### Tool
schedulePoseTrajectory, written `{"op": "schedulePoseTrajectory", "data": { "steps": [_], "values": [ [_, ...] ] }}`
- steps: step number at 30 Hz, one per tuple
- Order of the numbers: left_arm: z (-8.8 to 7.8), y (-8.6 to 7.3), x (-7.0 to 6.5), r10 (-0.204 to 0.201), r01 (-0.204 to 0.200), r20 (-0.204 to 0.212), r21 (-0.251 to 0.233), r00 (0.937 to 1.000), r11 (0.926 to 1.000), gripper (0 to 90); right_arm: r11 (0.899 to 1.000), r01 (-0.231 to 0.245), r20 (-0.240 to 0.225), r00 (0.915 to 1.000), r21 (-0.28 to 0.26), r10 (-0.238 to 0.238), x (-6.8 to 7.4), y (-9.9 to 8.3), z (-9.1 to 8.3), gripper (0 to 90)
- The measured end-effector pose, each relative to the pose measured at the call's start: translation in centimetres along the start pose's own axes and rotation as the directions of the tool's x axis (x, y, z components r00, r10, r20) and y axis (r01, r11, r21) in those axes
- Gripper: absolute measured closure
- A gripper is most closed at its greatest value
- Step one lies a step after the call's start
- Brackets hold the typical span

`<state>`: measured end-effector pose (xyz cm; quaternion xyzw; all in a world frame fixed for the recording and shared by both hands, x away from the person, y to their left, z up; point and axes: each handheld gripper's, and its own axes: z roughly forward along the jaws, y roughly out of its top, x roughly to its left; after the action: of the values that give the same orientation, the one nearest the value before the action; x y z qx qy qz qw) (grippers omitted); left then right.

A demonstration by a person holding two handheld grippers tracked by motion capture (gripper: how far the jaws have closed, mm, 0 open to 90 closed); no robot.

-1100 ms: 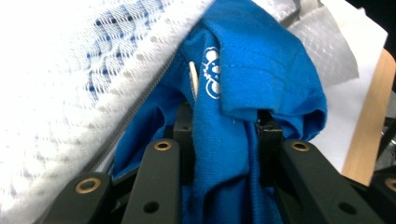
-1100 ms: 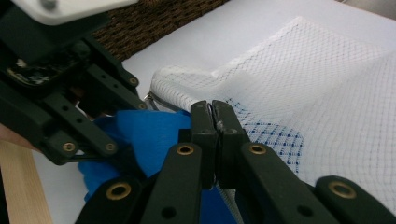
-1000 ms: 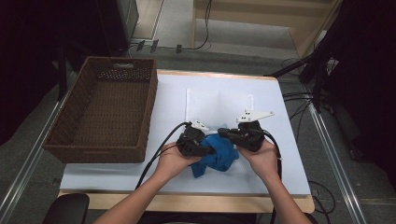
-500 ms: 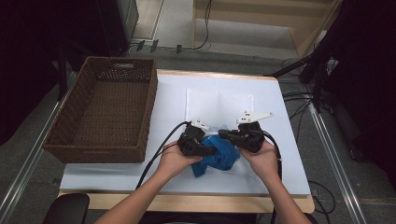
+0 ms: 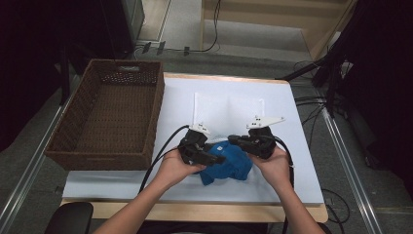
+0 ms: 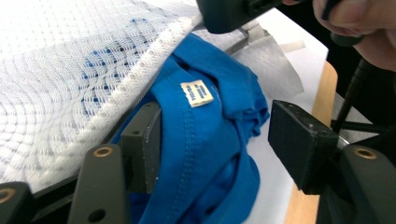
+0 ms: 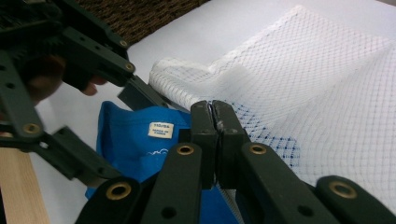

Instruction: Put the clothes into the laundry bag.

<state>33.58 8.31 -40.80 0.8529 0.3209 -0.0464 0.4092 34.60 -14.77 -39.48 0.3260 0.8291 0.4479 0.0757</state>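
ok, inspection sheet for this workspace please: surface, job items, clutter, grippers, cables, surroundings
Surface: table under a white cover, wood front edge bare.
Job's things: blue garment crumpled near the front, partly inside a white mesh bag; its label faces up.
Clutter: empty wicker basket at the left.
Grippers: left hand-held gripper has just been opening, jaws standing on either side of the garment, right pad clear of it; right hand-held gripper is shut on the mesh bag's edge.
Cables: black cable trails from the left one; more on the floor at right.
Surroundings: grey floor, dark equipment on both sides.
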Motion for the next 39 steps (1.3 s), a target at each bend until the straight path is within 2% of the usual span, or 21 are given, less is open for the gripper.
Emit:
{"op": "schedulePoseTrajectory", "data": {
  "steps": [5,10,13,19,25,31,34,39],
  "values": [
    [-1.0,-0.2,-0.4,0.033,-0.033,0.000,0.007,0.9995,0.9994,34.1,1.000,-0.002,-0.003,1.0000,0.002,0.002,0.0,0.0,0.1,90.0],
    [-2.1,-0.5,-0.6,0.040,-0.040,0.013,-0.007,0.9991,0.9992,30.0,1.000,-0.003,-0.002,1.0000,0.003,0.003,0.0,0.0,0.0,90.0],
    [-2.8,-0.9,-0.8,0.059,-0.059,0.000,0.000,0.9982,0.9982,29.2,1.000,-0.002,-0.001,1.0000,0.003,0.002,0.0,-0.1,0.0,90.0],
    [-3.7,-1.8,-0.8,0.055,-0.055,0.001,0.008,0.9985,0.9984,28.4,1.000,-0.003,0.000,1.0000,0.002,0.003,0.0,-0.1,0.0,90.0],
    [-3.9,-2.9,-0.8,0.063,-0.062,-0.015,0.032,0.9979,0.9975,27.4,1.000,-0.003,0.001,1.0000,0.002,0.003,0.1,-0.1,0.0,90.0],
    [-4.0,-4.2,-0.4,0.065,-0.065,-0.028,0.023,0.9975,0.9976,27.5,1.000,-0.006,-0.001,1.0000,0.007,0.006,0.1,-0.2,0.0,90.0],
    [-4.0,-4.9,-0.2,0.058,-0.058,-0.030,0.015,0.9979,0.9982,27.8,1.000,-0.003,0.001,1.0000,0.008,0.003,0.2,-0.2,0.1,90.0],
    [-3.7,-6.0,0.2,0.047,-0.046,-0.046,0.035,0.9978,0.9984,27.7,1.000,0.004,0.001,1.0000,0.007,-0.004,0.3,-0.1,0.1,90.0]
  ]
}}
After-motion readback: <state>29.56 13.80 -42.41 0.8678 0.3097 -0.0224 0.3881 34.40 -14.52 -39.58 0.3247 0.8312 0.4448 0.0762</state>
